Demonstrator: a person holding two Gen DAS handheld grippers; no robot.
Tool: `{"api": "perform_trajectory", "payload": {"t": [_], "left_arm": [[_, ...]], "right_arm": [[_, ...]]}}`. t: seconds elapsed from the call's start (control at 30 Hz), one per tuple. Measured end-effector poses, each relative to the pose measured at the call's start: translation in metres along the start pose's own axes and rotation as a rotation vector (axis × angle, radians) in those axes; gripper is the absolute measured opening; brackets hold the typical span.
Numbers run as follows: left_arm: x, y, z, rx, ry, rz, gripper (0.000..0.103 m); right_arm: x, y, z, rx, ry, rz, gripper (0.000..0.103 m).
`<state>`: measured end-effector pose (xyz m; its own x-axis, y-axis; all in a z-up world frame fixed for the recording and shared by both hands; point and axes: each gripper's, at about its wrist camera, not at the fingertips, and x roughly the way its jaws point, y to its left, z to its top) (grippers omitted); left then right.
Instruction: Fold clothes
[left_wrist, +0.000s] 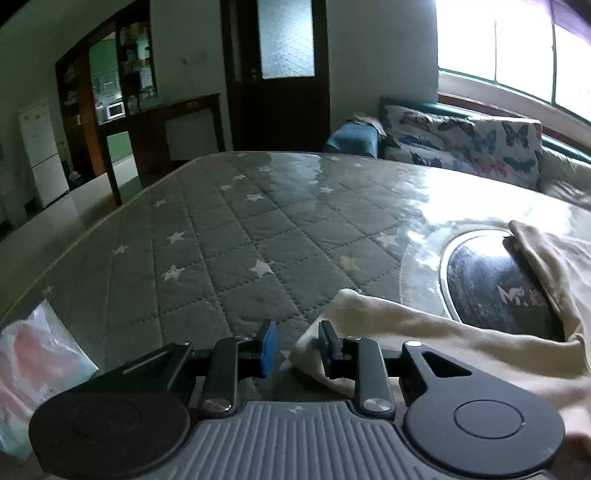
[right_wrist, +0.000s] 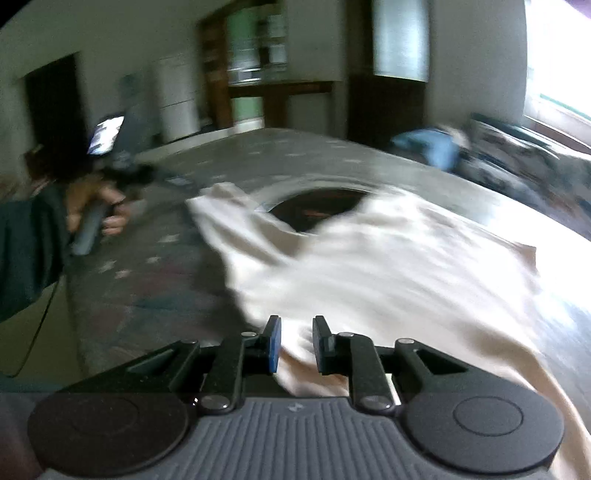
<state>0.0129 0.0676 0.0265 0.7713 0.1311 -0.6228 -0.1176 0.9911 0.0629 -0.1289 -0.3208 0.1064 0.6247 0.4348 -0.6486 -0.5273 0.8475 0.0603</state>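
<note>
Left gripper (left_wrist: 297, 349): jaws partly apart, nothing pinched, cream garment (left_wrist: 424, 332) edge just right of its fingers. Right gripper (right_wrist: 295, 343): jaws narrowly apart w/ garment between, grip unclear. Star-quilted table cover (left_wrist: 207, 236) ahead.

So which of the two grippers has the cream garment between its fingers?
The right gripper: cream garment lies between its parted fingers. The left gripper has only the garment's edge beside one finger.

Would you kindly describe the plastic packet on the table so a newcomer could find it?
Start at the star-quilted table cover. Follow it to the near left corner in the left wrist view. There lies the plastic packet: crinkly, translucent, pinkish inside, unlike the cream garment on the right.
</note>
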Motion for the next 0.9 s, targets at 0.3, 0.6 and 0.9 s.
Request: {"api": "perform_trajectory", "payload": {"t": [0.3, 0.6, 0.9], "left_arm": [[-0.040, -0.055, 0.013, 0.153, -0.093, -0.160, 0.028], [-0.093, -0.197, 0.004, 0.456, -0.127, -0.653, 0.028], [-0.105, -0.304, -0.044, 0.707, -0.053, -0.881, 0.028]], "right_arm": [[-0.078, -0.104, -0.065, 0.313, 0.059, -0.431, 0.019], [-0.080, -0.164, -0.100, 0.481, 0.100, -0.599, 0.019], [-0.062, -0.182, -0.091, 0.383, 0.129, -0.643, 0.019]]}}
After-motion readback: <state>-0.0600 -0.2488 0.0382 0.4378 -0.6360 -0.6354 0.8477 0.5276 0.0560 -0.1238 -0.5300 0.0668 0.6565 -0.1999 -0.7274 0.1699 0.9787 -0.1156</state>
